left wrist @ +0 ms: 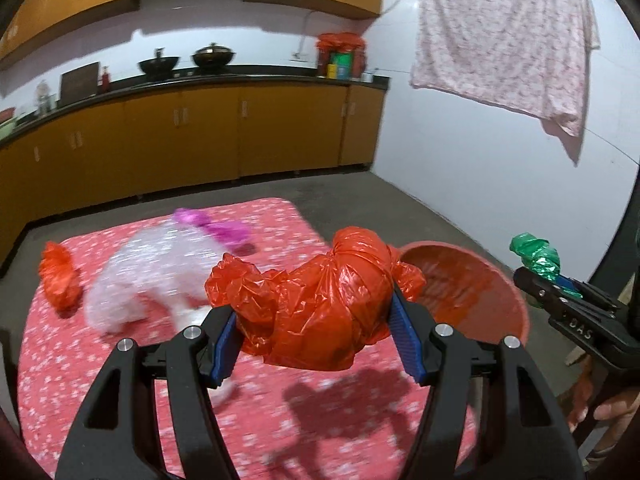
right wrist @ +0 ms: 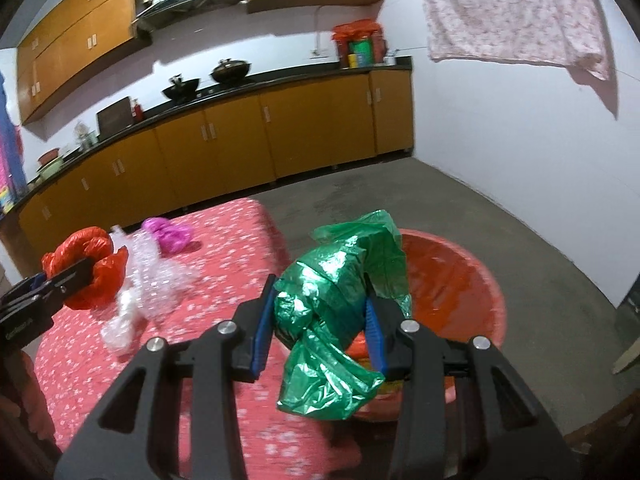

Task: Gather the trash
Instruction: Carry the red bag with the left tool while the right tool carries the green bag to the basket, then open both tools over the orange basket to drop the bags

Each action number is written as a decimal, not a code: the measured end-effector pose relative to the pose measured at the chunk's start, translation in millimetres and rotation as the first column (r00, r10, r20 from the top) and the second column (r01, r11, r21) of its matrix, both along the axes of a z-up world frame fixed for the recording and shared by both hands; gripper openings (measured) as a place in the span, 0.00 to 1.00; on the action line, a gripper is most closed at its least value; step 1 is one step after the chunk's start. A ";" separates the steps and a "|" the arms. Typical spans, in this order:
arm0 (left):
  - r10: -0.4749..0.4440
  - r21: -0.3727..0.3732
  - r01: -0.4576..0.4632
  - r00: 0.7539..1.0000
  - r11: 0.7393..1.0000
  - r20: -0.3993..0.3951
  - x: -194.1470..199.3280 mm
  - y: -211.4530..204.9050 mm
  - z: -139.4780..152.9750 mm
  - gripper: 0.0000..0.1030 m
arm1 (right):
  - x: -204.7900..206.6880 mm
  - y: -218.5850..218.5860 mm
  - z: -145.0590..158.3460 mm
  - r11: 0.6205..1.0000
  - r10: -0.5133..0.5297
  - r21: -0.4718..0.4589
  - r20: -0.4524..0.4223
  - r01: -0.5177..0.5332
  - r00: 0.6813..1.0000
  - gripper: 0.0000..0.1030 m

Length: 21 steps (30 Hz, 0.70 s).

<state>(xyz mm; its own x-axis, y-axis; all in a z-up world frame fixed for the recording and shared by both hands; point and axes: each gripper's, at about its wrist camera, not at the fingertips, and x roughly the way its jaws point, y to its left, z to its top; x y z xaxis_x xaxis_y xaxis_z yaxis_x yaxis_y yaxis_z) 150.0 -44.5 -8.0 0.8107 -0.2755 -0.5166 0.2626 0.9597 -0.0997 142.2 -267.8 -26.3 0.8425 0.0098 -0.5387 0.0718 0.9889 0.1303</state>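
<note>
My left claw (left wrist: 316,336) is clamped on a knotted red bag (left wrist: 316,300), lifted over the pink-clothed tabletop (left wrist: 120,400) beside the red tub (left wrist: 480,280). My right claw (right wrist: 316,328) grips a crumpled green bag (right wrist: 332,312) at the tub's near rim. Clear wrap (left wrist: 148,276), a purple bag (left wrist: 224,228) and another red bag (left wrist: 60,280) lie on the tabletop.

A knotted red plastic bag (left wrist: 320,300) sits clamped between the left gripper's (left wrist: 320,334) pads; a crumpled green bag (right wrist: 332,312) is pinched in the right gripper (right wrist: 316,332).
</note>
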 end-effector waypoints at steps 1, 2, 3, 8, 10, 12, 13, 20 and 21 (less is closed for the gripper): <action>-0.017 -0.001 0.017 1.000 1.000 -0.002 2.5 -8.8 -0.5 0.62 | -0.3 -6.9 -0.4 1.000 -0.012 -0.001 0.000 0.012 1.000 0.38; -0.033 -0.001 0.033 0.999 0.999 -0.004 5.5 -17.7 -1.5 0.62 | -0.2 -13.0 -0.9 1.000 -0.021 0.001 0.000 0.021 1.000 0.38; -0.041 -0.002 0.041 0.999 0.999 -0.004 6.7 -22.6 -1.2 0.62 | -0.3 -16.8 -1.4 1.000 -0.028 0.001 0.000 0.028 1.000 0.38; -0.100 -0.008 0.100 0.995 0.995 -0.017 17.5 -60.0 -5.5 0.62 | 3.6 -43.3 -3.8 0.998 -0.063 0.003 -0.003 0.063 0.998 0.38; -0.119 -0.011 0.119 0.993 0.993 -0.024 20.9 -70.5 -7.0 0.62 | 6.9 -50.4 -5.2 0.997 -0.071 0.002 -0.003 0.071 0.997 0.38; -0.138 -0.009 0.138 0.990 0.990 -0.028 25.1 -81.3 -8.5 0.62 | 9.4 -57.5 -5.8 0.997 -0.077 0.001 -0.004 0.077 0.997 0.38; -0.148 -0.007 0.148 0.989 0.989 -0.030 28.0 -87.5 -9.0 0.62 | 11.2 -61.9 -6.4 0.997 -0.080 0.000 -0.005 0.080 0.997 0.38; -0.183 0.001 0.183 0.982 0.983 -0.052 42.2 -113.3 -18.2 0.63 | 22.9 -76.5 -12.1 0.996 -0.089 -0.002 -0.014 0.089 0.996 0.38; -0.185 0.003 0.186 0.981 0.983 -0.055 43.5 -115.8 -19.7 0.63 | 23.8 -78.3 -13.1 0.996 -0.090 -0.001 -0.015 0.090 0.996 0.38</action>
<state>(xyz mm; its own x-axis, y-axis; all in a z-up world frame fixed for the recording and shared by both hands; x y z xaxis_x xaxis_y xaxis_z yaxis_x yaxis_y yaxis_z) 193.5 -160.3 -27.7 0.7167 -0.4144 -0.5609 0.4307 0.8956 -0.1114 166.1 -346.1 -39.4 0.8315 -0.0658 -0.5516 0.1624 0.9784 0.1280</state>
